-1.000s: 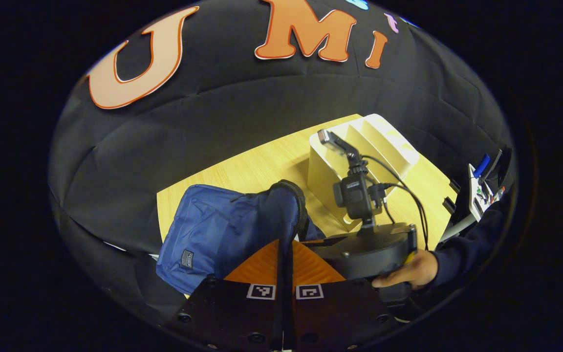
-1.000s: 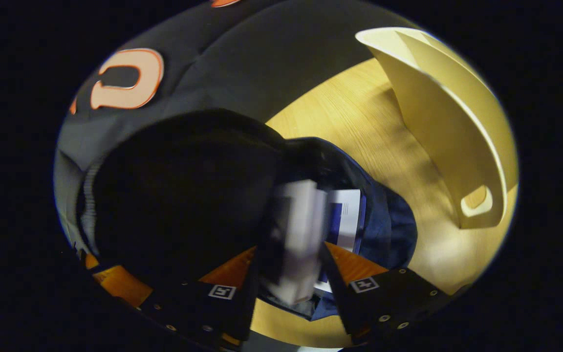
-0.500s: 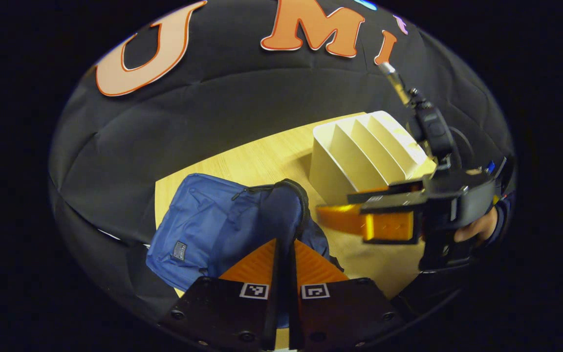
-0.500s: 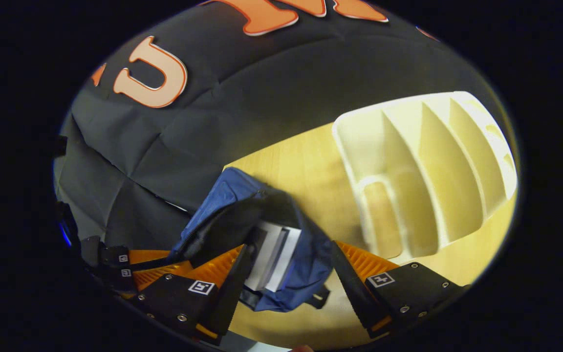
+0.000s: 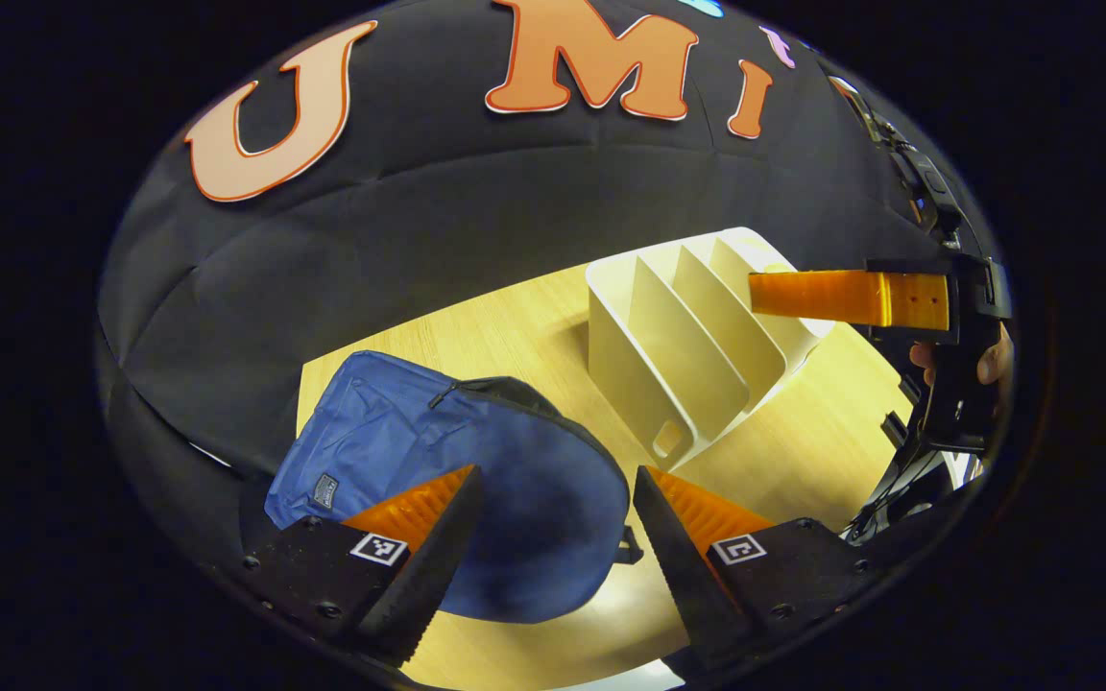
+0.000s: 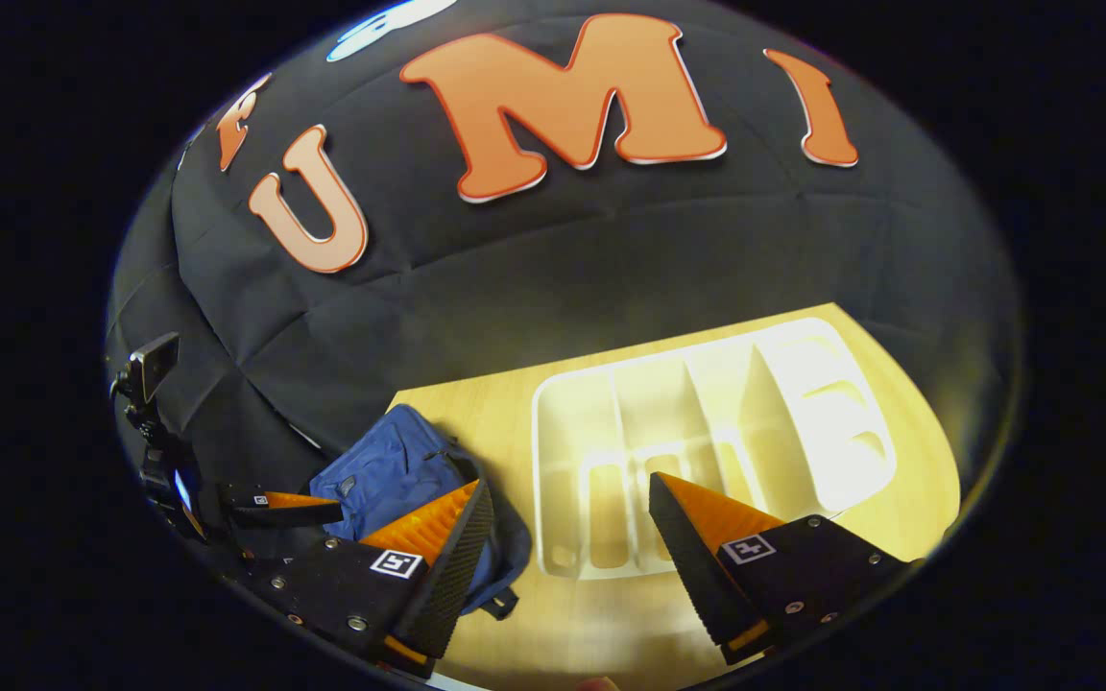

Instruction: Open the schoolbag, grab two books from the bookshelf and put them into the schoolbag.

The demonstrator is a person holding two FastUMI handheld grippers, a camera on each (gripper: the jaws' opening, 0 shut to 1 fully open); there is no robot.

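In the left gripper view, the left gripper [image 5: 553, 537] sits at the bottom of the frame with its fingers wide apart and nothing between them. Behind the gap lies the blue bag [image 5: 447, 480], flat on the wooden table [image 5: 803, 451], in the lower left-centre of the frame. Its dark zip edge curves along the upper right side of the bag; whether it is open here cannot be told. The cream shelf [image 5: 687, 355] stands just right of centre, near the bag but apart from it, and its slots look bare. At the right edge of the frame the right gripper [image 5: 846, 297] hangs above the shelf, held by a hand [image 5: 990, 360].

In the right gripper view, the right gripper [image 6: 567, 537] shows at the bottom with its fingers spread and holding nothing. The shelf [image 6: 707, 451] lies centre-right beyond them, and the bag [image 6: 399, 470] sits to its left on the table [image 6: 476, 403]. At the lower left of the frame the left gripper [image 6: 284, 509] reaches toward the bag.
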